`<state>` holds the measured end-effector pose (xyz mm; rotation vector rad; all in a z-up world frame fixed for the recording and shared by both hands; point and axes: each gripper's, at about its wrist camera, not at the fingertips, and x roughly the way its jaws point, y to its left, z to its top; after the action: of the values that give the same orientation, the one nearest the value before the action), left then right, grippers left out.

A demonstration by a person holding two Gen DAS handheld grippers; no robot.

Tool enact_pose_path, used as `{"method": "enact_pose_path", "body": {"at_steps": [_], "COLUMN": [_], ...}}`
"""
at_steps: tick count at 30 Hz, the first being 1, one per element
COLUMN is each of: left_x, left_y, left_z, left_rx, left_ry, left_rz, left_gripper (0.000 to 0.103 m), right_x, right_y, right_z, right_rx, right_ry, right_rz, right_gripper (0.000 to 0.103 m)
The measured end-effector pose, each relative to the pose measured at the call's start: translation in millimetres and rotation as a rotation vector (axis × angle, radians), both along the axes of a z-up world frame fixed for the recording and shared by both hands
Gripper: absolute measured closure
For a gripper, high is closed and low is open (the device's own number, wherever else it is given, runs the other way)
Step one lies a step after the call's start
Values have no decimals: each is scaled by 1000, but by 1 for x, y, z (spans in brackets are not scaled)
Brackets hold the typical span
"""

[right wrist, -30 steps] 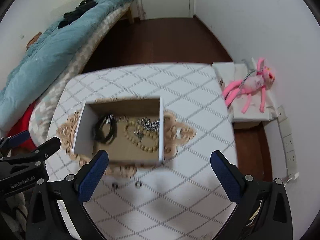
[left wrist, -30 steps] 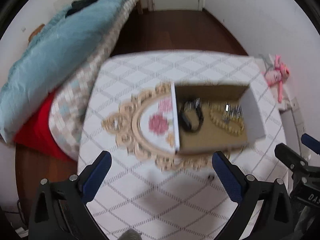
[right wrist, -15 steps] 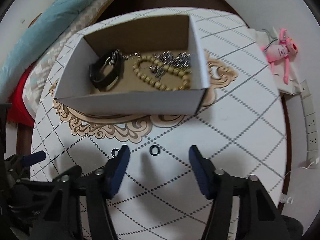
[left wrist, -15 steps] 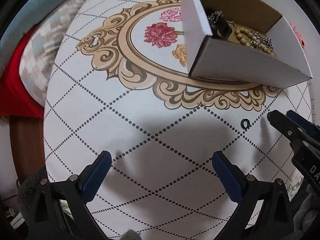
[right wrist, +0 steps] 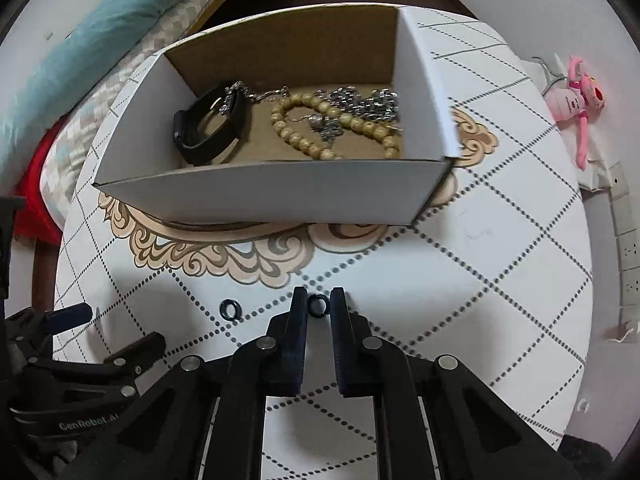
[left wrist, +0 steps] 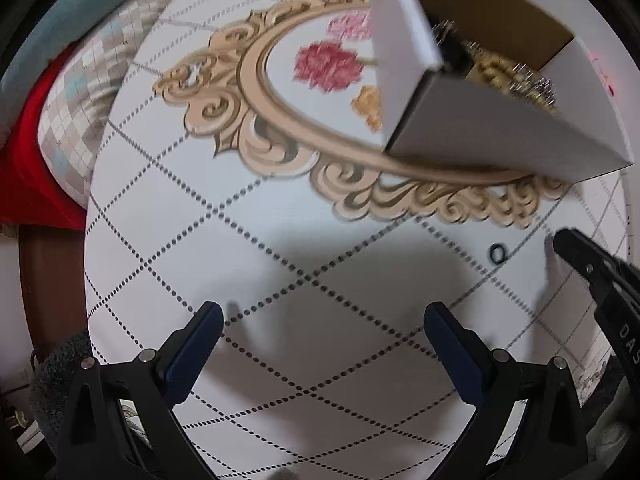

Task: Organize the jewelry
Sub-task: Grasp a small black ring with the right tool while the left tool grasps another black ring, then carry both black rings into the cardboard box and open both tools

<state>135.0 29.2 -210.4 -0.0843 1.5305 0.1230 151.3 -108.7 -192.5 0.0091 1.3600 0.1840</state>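
Right hand-held gripper (right wrist: 319, 300) is low over the bench (right wrist: 500, 280), fingers drawn nearly together around a small black ring (right wrist: 318, 305). The ring sits between the blue pads at the tips; we cannot tell whether it is lifted or lying on the cloth.

A second black ring (right wrist: 229, 309) lies flat on the bench just left of the right gripper, apart from it. In the left wrist view we note one black ring (left wrist: 497, 253) lying beside the right gripper's finger; which of the two it is we cannot tell.

Left hand-held gripper (left wrist: 322, 326) has its fingers spread wide, with only bare quilted cloth between them. It hovers over the near part of the bench, well apart from both rings.

The cardboard box (right wrist: 280, 196) stands on the ornate printed medallion (right wrist: 224, 256), just beyond the rings. Inside, on the left, is a black bracelet (right wrist: 208, 130); to its right is a loop of tan wooden beads (right wrist: 340, 130), with silver chain jewelry (right wrist: 360, 106) lying over and behind the beads.

Beyond the bench on the left we see a bed with a teal blanket (right wrist: 100, 40). A pink plush toy (right wrist: 578, 98) lies off to the right.
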Motion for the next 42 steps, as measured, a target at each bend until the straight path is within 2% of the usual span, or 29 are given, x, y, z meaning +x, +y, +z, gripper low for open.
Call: {"method": "enact_pose_path", "body": {"at_steps": [5,9,16,17,21,22,25,31,37,42], "left_x": [-1,2,1,1,5,5,7,11,19,12], "left_y": [-23,-57,-99,-102,-108,-110,-112,-111,-113,-104], "left_z": [14,13,4,2,2,3,3,5,6,23], "left_rx": [-42,-26,14,15,4,1,7,-5,-19,-41], "left_ry": [-87,-112,-132,-130,-151,-157,-166,-185,-197,-226], "left_rz": [-19,-79,-174,-183,-198,-205,-214,-239,-246,-237], "left_gripper": [1,3,38,45,61,69,75,93,93,93], "right_x": [-9,-15,-23,-23,-23,-23,-23,-23,-24,-24], "right_y": [-31,-59,-91,-89,-90,-89,-88,-86,-82,-78], "right_z": [20,24,20,19,20,20,21,22,27,39], "right_rx": [24,24,12,13,11,11,11,12,15,29], "right_ry": [-30,-31,-22,-23,-31,-32,-37,-37,-48,-70], "right_rz": [-62,-129,-190,-195,-201,-200,-201,-193,-186,-176], "right_gripper": [91,91,91,91,91,91,91,91,91,91]}}
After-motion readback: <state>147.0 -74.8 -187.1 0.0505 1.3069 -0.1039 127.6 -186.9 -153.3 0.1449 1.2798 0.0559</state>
